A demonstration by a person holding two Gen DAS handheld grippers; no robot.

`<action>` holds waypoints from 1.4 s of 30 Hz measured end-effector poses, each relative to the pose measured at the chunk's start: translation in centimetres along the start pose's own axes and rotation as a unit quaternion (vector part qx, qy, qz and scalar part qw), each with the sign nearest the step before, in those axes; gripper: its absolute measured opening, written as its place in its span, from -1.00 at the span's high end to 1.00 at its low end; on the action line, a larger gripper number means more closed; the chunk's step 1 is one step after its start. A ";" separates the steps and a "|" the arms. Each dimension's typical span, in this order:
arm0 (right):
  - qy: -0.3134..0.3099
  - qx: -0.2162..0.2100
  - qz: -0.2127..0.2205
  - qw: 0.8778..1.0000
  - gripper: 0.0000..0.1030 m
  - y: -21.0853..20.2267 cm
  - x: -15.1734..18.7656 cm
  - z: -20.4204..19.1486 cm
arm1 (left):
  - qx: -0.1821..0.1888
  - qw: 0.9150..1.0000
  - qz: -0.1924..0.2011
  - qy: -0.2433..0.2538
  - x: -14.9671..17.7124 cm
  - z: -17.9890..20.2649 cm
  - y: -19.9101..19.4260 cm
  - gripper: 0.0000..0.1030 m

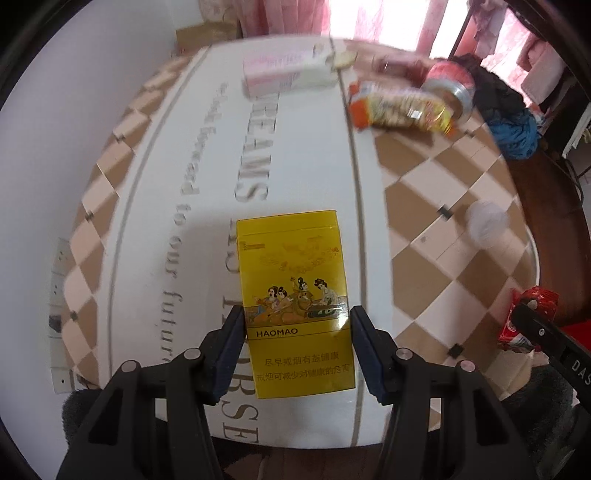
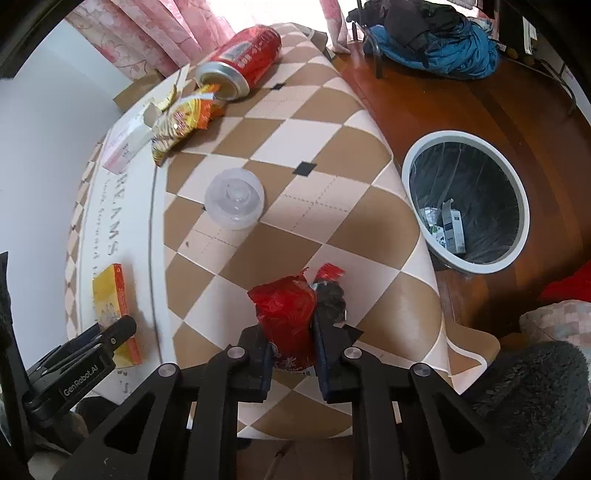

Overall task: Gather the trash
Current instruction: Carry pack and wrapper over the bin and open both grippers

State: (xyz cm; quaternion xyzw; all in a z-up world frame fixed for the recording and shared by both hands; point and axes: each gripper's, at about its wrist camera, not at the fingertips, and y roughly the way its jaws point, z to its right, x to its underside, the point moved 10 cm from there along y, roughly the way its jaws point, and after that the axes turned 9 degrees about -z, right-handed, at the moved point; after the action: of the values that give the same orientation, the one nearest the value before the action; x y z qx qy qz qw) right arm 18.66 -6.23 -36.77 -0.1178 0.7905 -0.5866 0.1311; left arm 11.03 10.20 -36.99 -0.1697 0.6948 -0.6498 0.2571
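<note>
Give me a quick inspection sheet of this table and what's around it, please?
Surface: table under a checkered cloth with a white lettered panel.
Job's things: yellow cigarette pack; red wrapper; red can on its side; snack bag; pink box; clear plastic lid.
Clutter: nothing seen.
Grippers: left hand-held gripper closed on the yellow cigarette pack; right hand-held gripper shut on the red wrapper.
Cables: nothing seen.
Surroundings: lined waste bin on the wooden floor, some trash inside; pink curtains; pile of clothes.
</note>
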 end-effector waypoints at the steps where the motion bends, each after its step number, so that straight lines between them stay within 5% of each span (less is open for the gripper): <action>1: -0.002 -0.002 0.005 1.000 0.63 -0.5 -0.2 -0.1 | 0.000 1.000 0.009 0.001 -0.1 0.1 -0.7 -0.04; 13: -0.024 -0.039 0.087 0.995 0.64 -11.0 -3.6 0.1 | 0.039 0.992 0.112 0.048 -5.1 6.2 -11.0 -0.04; 23: 0.012 -0.009 0.149 0.989 0.64 -20.5 -9.0 11.3 | 0.121 0.970 0.145 0.155 -9.9 22.2 -15.9 -0.04; 30: 0.080 0.005 0.111 0.991 0.64 -17.3 -11.3 22.6 | 0.188 0.959 0.023 0.210 -11.0 33.9 -8.0 -0.04; 38: 0.129 -0.005 0.014 0.992 0.64 -6.8 -11.6 30.7 | 0.140 0.958 -0.121 0.219 -10.7 39.3 4.7 -0.06; 42: 0.138 -0.010 -0.025 0.990 0.64 -2.1 -11.8 32.5 | 0.112 0.959 -0.152 0.213 -11.0 39.2 8.2 -0.08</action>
State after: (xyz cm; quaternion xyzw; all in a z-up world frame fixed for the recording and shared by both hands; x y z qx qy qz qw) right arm 41.04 -31.96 -42.91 -0.0571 0.8037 -0.5922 0.0052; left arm 43.38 -14.72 -44.49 -0.1014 0.6225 -0.7758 0.0187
